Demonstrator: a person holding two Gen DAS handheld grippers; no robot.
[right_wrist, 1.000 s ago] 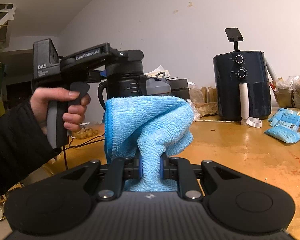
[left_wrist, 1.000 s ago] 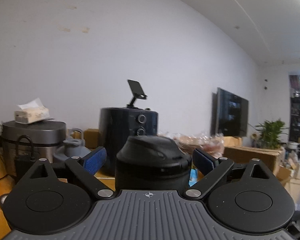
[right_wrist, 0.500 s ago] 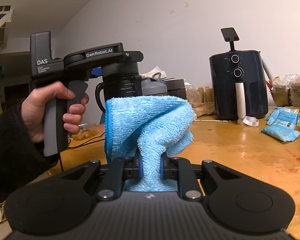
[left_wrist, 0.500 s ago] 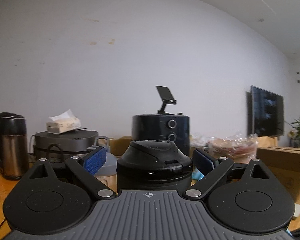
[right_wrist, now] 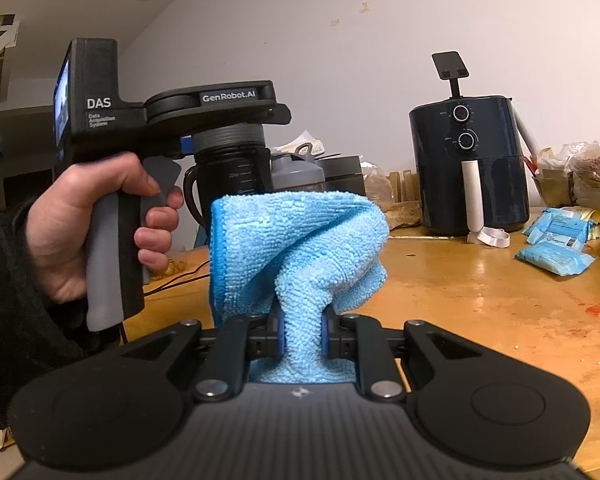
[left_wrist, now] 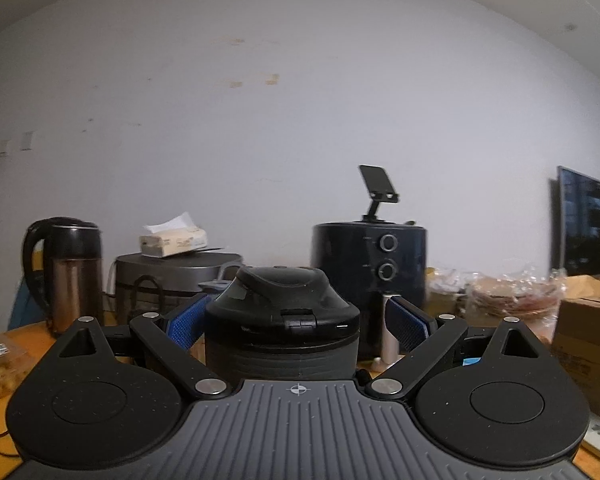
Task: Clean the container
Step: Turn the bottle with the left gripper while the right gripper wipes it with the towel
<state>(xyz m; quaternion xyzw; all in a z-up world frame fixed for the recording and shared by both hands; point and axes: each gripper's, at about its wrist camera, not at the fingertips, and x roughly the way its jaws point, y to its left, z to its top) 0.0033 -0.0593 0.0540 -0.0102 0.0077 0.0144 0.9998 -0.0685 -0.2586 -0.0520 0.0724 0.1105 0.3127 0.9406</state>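
Observation:
A black container (left_wrist: 282, 320) with a domed flip lid sits between the blue pads of my left gripper (left_wrist: 298, 320), which is shut on it near the top. In the right wrist view a person's hand holds that left gripper (right_wrist: 220, 108) by its grey handle. The gripper carries the container (right_wrist: 230, 164) upright above the table. My right gripper (right_wrist: 303, 332) is shut on a bunched light blue microfibre cloth (right_wrist: 296, 240). The cloth stands up in front of the container's lower body and hides it.
On the wooden table (right_wrist: 480, 300) stand a dark air fryer (right_wrist: 468, 168), a grey shaker bottle (right_wrist: 298, 170) and blue packets (right_wrist: 556, 236). The left wrist view also shows a kettle (left_wrist: 74, 272), a rice cooker (left_wrist: 172, 280) and a cardboard box (left_wrist: 588, 340).
My left gripper has swung leftward with the container, bringing the kettle into its view. In the right wrist view it has turned and sits closer. The right gripper and cloth have stayed still.

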